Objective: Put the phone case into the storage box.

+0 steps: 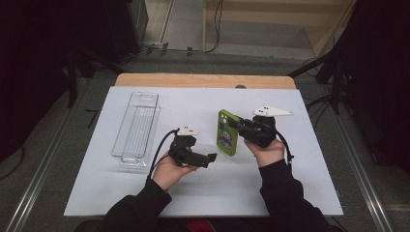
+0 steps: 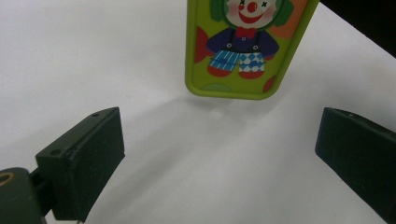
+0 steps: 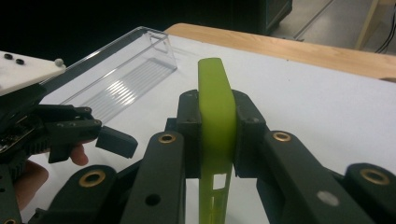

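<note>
1. My right claw (image 3: pixel 215 135) is clamped on the green clown phone case (image 1: pixel 227 132), holding it on edge just above the white worktop (image 1: pixel 300 193), printed face toward my left claw (image 1: pixel 212 160).
2. The left claw stands wide open and empty, aimed at the case, probably to take it.
3. A clear plastic tray (image 1: pixel 137 126) lies well apart.
4. I can read no writing, only the clown picture.
</note>
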Tool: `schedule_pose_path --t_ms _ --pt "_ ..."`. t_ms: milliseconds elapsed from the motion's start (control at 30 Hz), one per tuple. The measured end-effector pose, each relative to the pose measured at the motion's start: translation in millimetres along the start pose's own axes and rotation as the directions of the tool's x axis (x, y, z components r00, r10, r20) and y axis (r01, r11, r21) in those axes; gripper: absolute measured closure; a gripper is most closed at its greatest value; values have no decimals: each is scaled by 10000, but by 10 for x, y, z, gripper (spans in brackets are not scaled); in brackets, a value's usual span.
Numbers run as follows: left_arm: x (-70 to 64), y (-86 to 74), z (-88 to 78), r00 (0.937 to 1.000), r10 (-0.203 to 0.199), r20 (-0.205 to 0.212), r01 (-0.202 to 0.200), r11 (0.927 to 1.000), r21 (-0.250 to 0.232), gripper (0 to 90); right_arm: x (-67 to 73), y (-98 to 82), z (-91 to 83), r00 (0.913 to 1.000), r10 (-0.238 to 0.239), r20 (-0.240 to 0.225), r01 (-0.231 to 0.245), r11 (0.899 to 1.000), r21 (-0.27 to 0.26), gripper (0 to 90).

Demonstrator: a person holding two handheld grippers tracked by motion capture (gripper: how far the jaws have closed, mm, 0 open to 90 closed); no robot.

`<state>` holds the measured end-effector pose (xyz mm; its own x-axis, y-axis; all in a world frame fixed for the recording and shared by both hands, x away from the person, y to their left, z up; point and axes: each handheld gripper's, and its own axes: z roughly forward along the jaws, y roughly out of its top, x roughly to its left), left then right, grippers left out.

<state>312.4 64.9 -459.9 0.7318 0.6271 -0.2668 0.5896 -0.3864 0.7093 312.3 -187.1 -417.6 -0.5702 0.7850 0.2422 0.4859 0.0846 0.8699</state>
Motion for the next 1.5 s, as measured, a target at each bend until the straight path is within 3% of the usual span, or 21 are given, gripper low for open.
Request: schedule_pose_path --t_ms 200,333,933,1133,1267,1500 --pt "-27 32 -30 9998 197 -60 -197 9997 -120 20 109 -19 0 9990 -451 8 451 9983 -378 746" --pt "-29 49 -50 9996 271 -99 -274 9994 -222 20 152 -38 9 9987 -502 7 502 9975 -502 746" --pt "-68 135 -89 9979 621 -187 -629 9969 -462 20 271 -68 60 9993 -258 -274 245 9987 -440 744" --pt "-84 157 -101 9966 616 -546 -645 9966 -521 18 300 -95 86 9986 -100 -523 82 9994 -345 745" --pt "-83 165 -114 9970 674 -378 -695 9960 -569 0 333 -106 104 9979 -44 -645 24 9995 -312 744" --pt "-100 171 -101 9959 772 -466 -801 9947 -642 0 388 -115 121 9963 60 -852 -82 9996 -257 744"
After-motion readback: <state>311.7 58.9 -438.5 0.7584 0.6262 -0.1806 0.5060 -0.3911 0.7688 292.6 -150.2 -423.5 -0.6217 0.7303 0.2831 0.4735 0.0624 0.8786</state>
